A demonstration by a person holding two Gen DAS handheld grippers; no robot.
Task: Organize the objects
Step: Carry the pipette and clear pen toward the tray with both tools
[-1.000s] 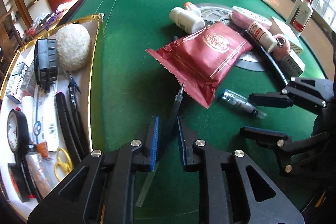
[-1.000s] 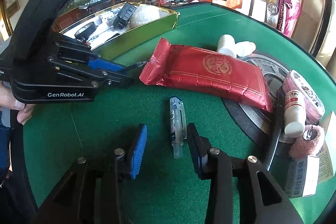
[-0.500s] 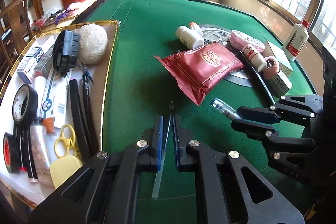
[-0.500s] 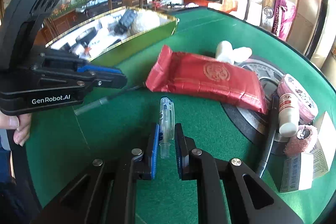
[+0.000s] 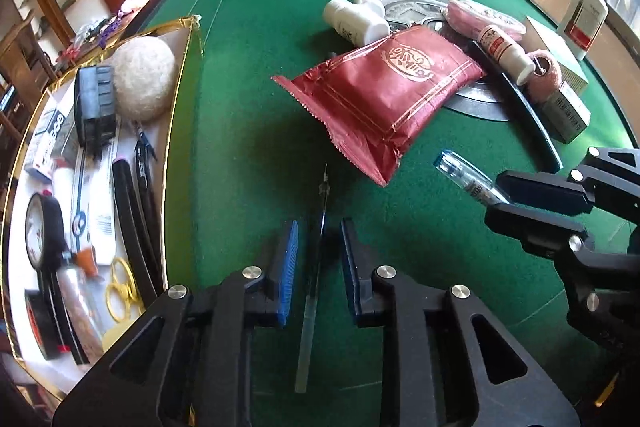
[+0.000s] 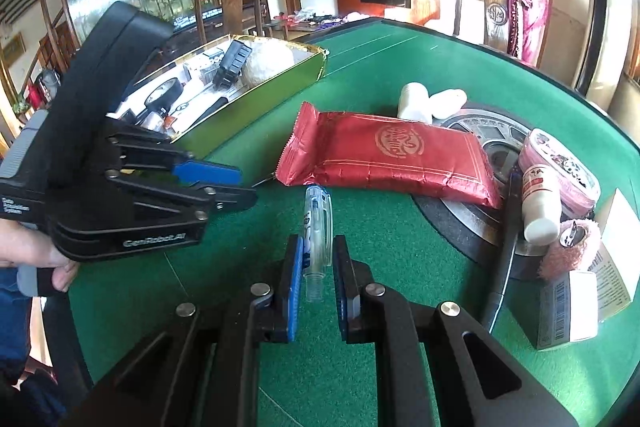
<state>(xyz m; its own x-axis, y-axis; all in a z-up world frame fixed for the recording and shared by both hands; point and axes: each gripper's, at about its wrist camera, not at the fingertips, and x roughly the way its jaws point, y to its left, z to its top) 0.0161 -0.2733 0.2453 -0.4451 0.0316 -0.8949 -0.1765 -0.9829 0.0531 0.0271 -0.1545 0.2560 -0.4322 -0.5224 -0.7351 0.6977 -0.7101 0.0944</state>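
Right hand-held gripper (image 6: 316,267) pinches clear plastic pen barrel (image 6: 317,227) lengthwise; spread left hand-held gripper (image 5: 318,259) straddles thin refill (image 5: 316,267), both beside gold tray (image 5: 182,107)

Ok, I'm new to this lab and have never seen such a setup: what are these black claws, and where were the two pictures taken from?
No robot here: a person holds a two-finger gripper in each hand, each carrying a fisheye camera that looks along its fingers. One picture is from the left gripper, whose jaws stand open around a thin pen refill. The other is from the right gripper, shut on a clear pen barrel. Each view also shows the other gripper. On the green table lie a red packet, white bottles and a gold-edged box of odds and ends.
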